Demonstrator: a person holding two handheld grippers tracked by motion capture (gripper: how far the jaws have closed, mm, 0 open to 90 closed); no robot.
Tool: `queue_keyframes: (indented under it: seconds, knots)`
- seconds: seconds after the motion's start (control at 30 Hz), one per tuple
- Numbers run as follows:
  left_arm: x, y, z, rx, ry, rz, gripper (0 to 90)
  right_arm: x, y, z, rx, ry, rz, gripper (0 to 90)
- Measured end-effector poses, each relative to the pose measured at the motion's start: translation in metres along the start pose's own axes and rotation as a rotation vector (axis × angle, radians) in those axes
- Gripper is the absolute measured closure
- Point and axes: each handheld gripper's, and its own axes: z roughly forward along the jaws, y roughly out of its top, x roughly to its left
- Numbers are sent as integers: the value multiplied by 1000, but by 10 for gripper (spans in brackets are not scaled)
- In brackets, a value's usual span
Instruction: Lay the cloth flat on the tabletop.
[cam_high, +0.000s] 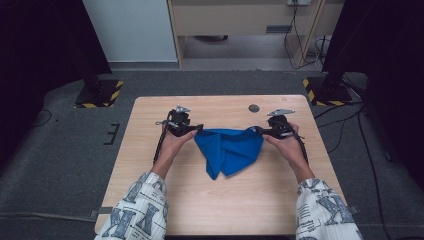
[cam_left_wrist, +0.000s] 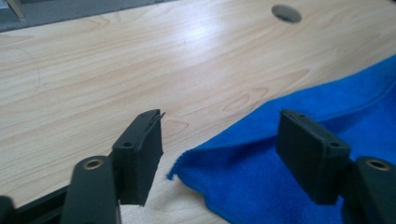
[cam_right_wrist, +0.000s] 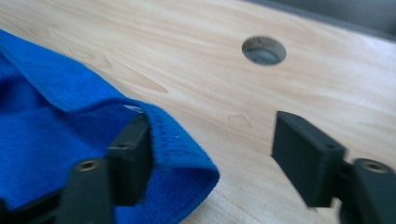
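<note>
While the wooden table (cam_high: 220, 200) takes up most of the high view, the work sits in its far half: a blue cloth (cam_high: 229, 148) lies rumpled near the centre, its top edge stretched between the two grippers and its body hanging to a point toward 6 o'clock. It looks folded or gathered rather than flat, so I judge the folding or spreading to be at an early to middle stage, with the cloth not yet squared off and both far corners due to be taken or let go.

At 9 o'clock from the cloth, the left gripper (cam_high: 192, 131) is held by the person's left hand (cam_high: 172, 145). Its own view shows the jaws standing wide apart, with the cloth's corner (cam_left_wrist: 180, 165) lying on the wood between them, gripped by nothing. At 3 o'clock, the right gripper (cam_high: 260, 132) is likewise spread wide; the cloth's hemmed edge (cam_right_wrist: 187, 154) drapes over one jaw, but nothing is pinched.

Room is generous: bare wood runs toward 6 o'clock down to the near edge, and to 9 and 3 o'clock beside each hand. Toward 12 o'clock the table edge is nearer, and a small round cable hole (cam_high: 254, 108) sits just beyond the right gripper, apart from the cloth.
</note>
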Motion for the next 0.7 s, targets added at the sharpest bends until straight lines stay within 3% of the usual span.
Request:
queue_keyframes:
  seconds: [0.1,0.23,0.43,0.57,0.7]
  knots:
    - [1,2,-5,-8,6,-23,291,0,4,-4,2,8,5,196]
    - [-2,2,-12,-16,10,-18,291,3,5,-5,16,47,10,126]
    - [-10,-4,-18,-31,-17,-14,293,12,3,3,28,60,-25,115]
    - [-16,-12,-24,-31,-33,-3,300,14,-3,7,84,38,-69,125]
    - [-22,-27,-30,-37,-45,10,307,10,-15,6,99,26,-60,133]
